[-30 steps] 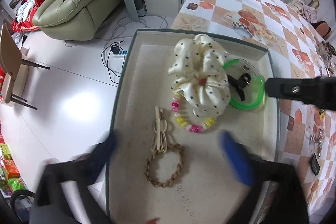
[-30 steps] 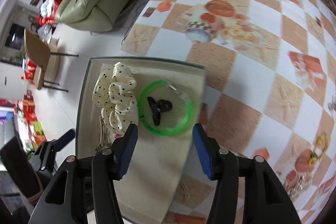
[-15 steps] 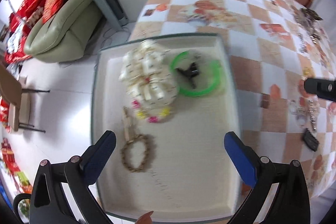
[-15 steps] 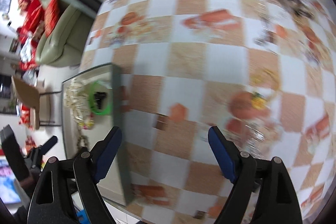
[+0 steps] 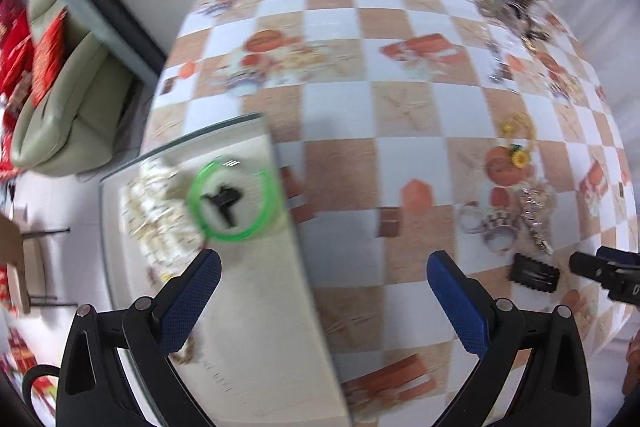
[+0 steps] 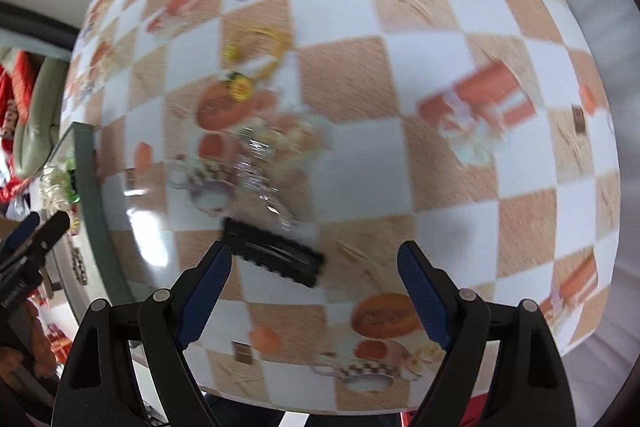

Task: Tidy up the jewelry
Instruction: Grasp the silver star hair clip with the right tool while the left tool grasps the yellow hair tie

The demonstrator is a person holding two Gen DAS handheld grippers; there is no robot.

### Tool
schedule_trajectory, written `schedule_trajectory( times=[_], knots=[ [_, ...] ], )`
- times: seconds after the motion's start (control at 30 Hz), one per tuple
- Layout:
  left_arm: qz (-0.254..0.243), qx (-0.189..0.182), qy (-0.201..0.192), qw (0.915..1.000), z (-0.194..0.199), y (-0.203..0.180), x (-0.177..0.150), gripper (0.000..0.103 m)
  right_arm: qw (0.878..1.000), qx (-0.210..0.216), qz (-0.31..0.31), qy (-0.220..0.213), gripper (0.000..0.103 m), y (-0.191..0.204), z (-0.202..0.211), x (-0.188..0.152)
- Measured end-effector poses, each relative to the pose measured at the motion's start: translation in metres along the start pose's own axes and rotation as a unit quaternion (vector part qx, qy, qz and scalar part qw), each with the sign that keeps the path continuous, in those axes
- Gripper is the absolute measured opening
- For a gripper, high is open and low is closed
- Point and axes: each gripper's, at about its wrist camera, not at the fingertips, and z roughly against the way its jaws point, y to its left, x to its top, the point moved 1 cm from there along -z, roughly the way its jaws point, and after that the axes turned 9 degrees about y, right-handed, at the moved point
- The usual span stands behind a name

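Both grippers empty, fingers spread wide. Right gripper [image 6: 314, 267] hovers over the checked bench [image 6: 460, 75] with a black comb-style hair clip [image 6: 274, 253] lying flat just ahead of its left finger [image 6: 204, 287]. Left gripper [image 5: 322, 283] hangs over the right edge of the tray [image 5: 256, 307], holding nothing.

Tray contents: green bangle [image 5: 234, 199] ringing a small black claw clip [image 5: 224, 201], cream dotted scrunchie [image 5: 154, 207] touching the bangle's left side. Both views motion-blurred; fine detail poor.

Still loose on the bench: the black hair clip, a silvery chain piece [image 6: 258, 171] just beyond it, a yellow flower-trimmed piece [image 6: 248, 67] farther off, more items at the far edge (too blurred to name).

Step in hand (judgement): pick up the black hair clip with the right gripper and carry it left to the tray.

- Clip's long axis runs from upper left to lower right in the right wrist view, slanted against the finger line. Toothed edge seems to face the gripper; not certain.
- Rotate the wrist so the fingers close across the short width, near mid-length.
- Clip is thin and flat: bring the fingertips right down to the bench before closing, else they slide over it.
- Keep clear of the chain piece, which nearly touches the clip's far edge.
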Motion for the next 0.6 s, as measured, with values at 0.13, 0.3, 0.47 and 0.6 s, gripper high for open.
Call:
schedule_trajectory(
  times=[0.13,0.3,0.47,0.6],
  knots=[
    [-0.020,-0.011,0.007,0.9997,-0.009,-0.023,0.016,0.103,1.000,0.000,-0.002,0.002,0.087,-0.010,-0.005,-0.004],
    [-0.028,-0.037,0.017,0.9988,-0.023,-0.045,0.039,0.103,1.000,0.002,0.018,-0.003,0.087,-0.007,-0.009,-0.006],
    [-0.044,-0.055,0.020,0.9973,-0.036,-0.068,0.063,0.103,0.999,0.005,0.039,-0.009,0.078,0.005,-0.014,-0.001],
    [-0.061,-0.070,0.020,0.9955,-0.044,-0.087,0.079,0.103,0.999,0.005,0.049,-0.013,0.069,0.013,-0.020,0.004]
  ],
)
